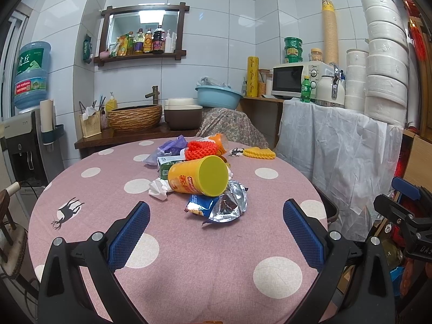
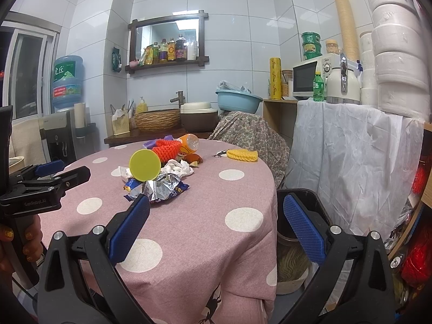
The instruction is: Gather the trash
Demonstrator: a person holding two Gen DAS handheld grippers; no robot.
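Both grippers are held with fingers spread wide and nothing between the blue pads: the left gripper is positioned above the near part of the round table, which is covered by a pink cloth with white dots, and the right gripper is positioned over the table's right edge, with a dark trash bin seen below it beside the table. The trash is grouped near the table centre, ahead of both grippers and apart from them. An orange chip canister with a yellow-green lid is laid on its side, resting against a torn foil snack bag. Crumpled white tissue is located just beside the canister. Orange foam netting, a purple bag and a toppled orange bottle are located behind. Yellow foam netting is set apart toward the far right edge
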